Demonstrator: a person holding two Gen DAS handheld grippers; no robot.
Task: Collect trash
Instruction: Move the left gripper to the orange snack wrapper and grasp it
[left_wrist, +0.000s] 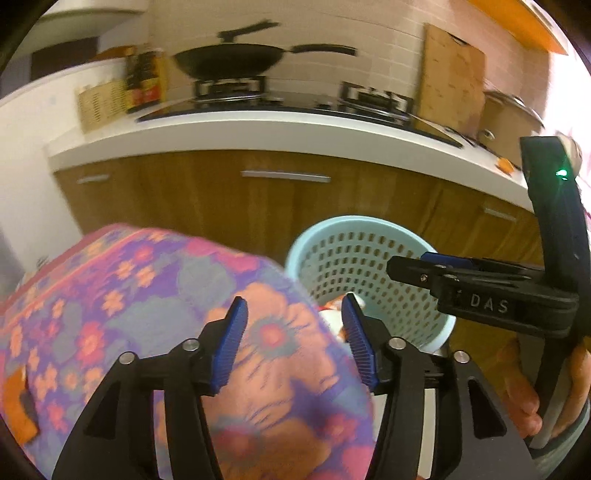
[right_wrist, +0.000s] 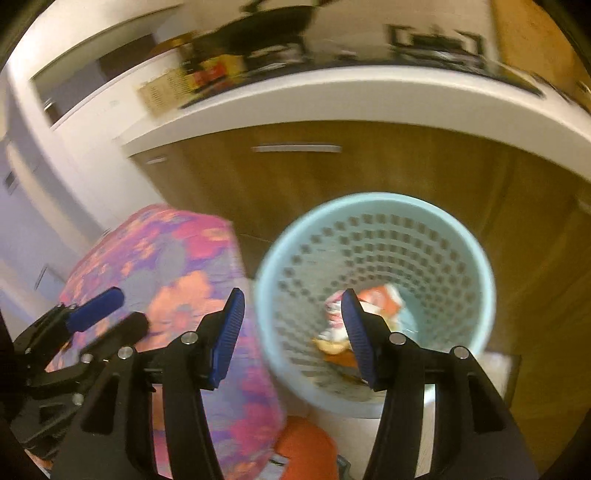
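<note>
Sitting on the floor by the brown cabinets (right_wrist: 332, 177) is a light blue basket (right_wrist: 373, 206) full of little holes. Down inside it lies some crumpled trash (right_wrist: 373, 299), orange and white with a bit of pink (too blurry to tell what it was). The right gripper (right_wrist: 291, 332) hangs over the near rim of the basket with its blue fingers (right_wrist: 229, 332) spread wide and nothing between them. The left gripper (left_wrist: 293, 341) is over a flowery purple and pink cloth (left_wrist: 147, 295) beside the basket, and its fingers are spread wide too, holding nothing. The cloth covers something round and touches the basket's left side. Up on the white counter (left_wrist: 258, 133) a black wok (left_wrist: 232, 59) sits on the stove, and a wooden board (left_wrist: 450, 77) leans on the wall.
</note>
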